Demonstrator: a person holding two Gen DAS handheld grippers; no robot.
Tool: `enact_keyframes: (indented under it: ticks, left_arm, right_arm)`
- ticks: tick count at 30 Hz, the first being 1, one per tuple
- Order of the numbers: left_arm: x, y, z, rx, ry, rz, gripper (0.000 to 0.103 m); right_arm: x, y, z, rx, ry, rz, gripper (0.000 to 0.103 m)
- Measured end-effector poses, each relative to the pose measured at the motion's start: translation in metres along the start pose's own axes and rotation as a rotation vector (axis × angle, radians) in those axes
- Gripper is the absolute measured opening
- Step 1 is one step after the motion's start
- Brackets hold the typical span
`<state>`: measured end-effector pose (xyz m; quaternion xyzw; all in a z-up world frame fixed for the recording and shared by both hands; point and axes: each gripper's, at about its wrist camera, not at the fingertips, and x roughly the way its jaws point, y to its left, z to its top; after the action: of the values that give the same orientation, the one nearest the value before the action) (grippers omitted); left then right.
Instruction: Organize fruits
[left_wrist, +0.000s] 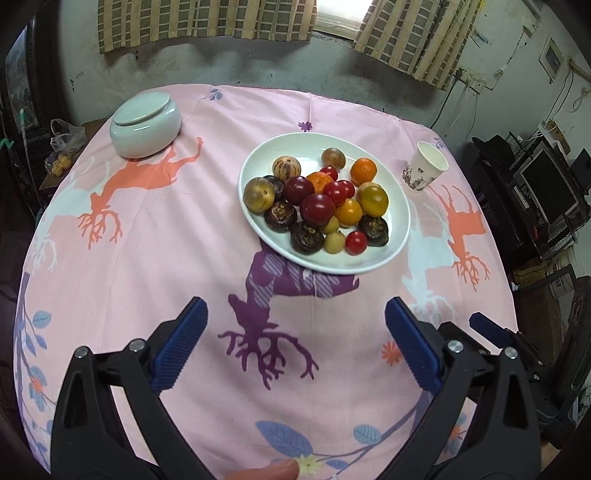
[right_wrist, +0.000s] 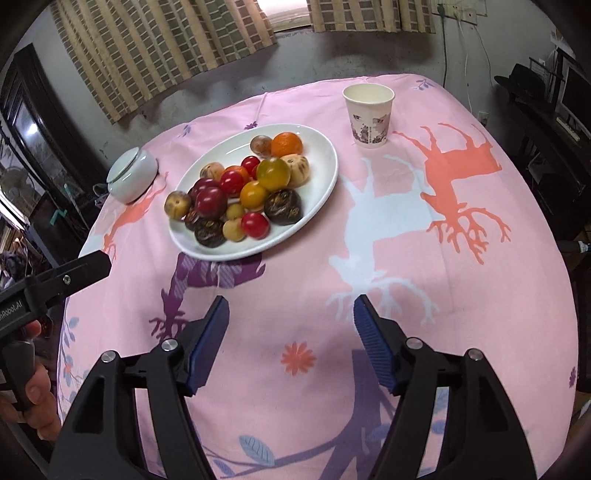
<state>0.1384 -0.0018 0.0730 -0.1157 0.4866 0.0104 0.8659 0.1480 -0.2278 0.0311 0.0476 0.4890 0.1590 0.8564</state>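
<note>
A white oval plate (left_wrist: 280, 147) (right_wrist: 321, 162) sits mid-table, heaped with several fruits: red tomatoes (left_wrist: 317, 209) (right_wrist: 255, 224), yellow tomatoes (left_wrist: 348, 212) (right_wrist: 254, 195), oranges (left_wrist: 363, 171) (right_wrist: 286, 144), dark water chestnuts (left_wrist: 306, 238) (right_wrist: 283, 206) and tan striped fruits (left_wrist: 258, 195) (right_wrist: 178, 205). My left gripper (left_wrist: 295, 314) is open above the cloth, short of the plate, nothing between its blue pads. My right gripper (right_wrist: 290, 306) is open too and empty, nearer than the plate and to its right. The left gripper's black finger (right_wrist: 88, 266) shows at the right wrist view's left edge.
A pale lidded ceramic jar (left_wrist: 146, 123) (right_wrist: 131, 177) stands at the far left of the pink deer-print tablecloth (left_wrist: 166, 240) (right_wrist: 424, 258). A paper cup (left_wrist: 424, 171) (right_wrist: 368, 114) stands at the far right. Dark furniture and a hat (right_wrist: 521, 81) lie beyond the right edge. A hand (right_wrist: 33, 402) grips the left tool.
</note>
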Motion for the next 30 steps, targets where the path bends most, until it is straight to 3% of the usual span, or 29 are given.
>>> enact_keyframes:
  ticks: [10,30]
  left_arm:
    - [-0.022,-0.005,-0.025,0.037,0.01,-0.007,0.1]
    - [-0.047,0.0,-0.059,0.085,0.004,0.049,0.101]
  right_arm:
    - [-0.027,0.016,-0.019,-0.032,-0.017,-0.027,0.072]
    - [-0.049,0.032,-0.051,-0.039,-0.023,-0.066,0.072]
